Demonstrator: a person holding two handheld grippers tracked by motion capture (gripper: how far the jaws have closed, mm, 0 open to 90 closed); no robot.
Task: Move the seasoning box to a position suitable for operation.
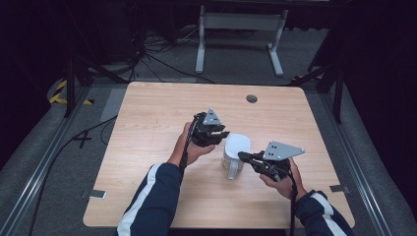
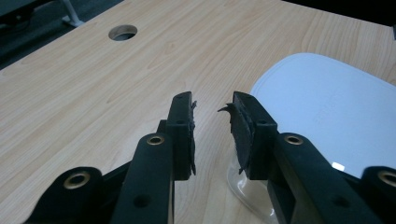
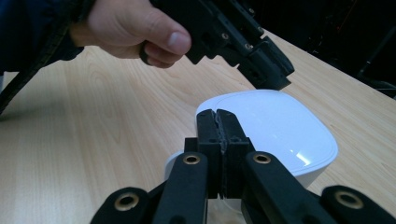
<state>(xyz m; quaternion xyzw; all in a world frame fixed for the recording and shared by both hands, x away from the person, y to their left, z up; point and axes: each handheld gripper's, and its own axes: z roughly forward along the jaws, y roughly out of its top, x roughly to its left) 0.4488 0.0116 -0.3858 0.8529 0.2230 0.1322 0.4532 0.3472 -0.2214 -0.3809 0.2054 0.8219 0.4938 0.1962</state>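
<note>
My right claw [image 3: 218, 122] is clenched at the near side of the white-lidded container [image 1: 236, 153] mid-table [image 1: 147, 123], whether pinching its handle I can't tell; my left claw [image 2: 212, 114] hovers released beside the lid, probably ready to steady it.

Navy sleeves [image 1: 152, 196] (white stripes), black grippers [image 1: 210, 132]
</note>
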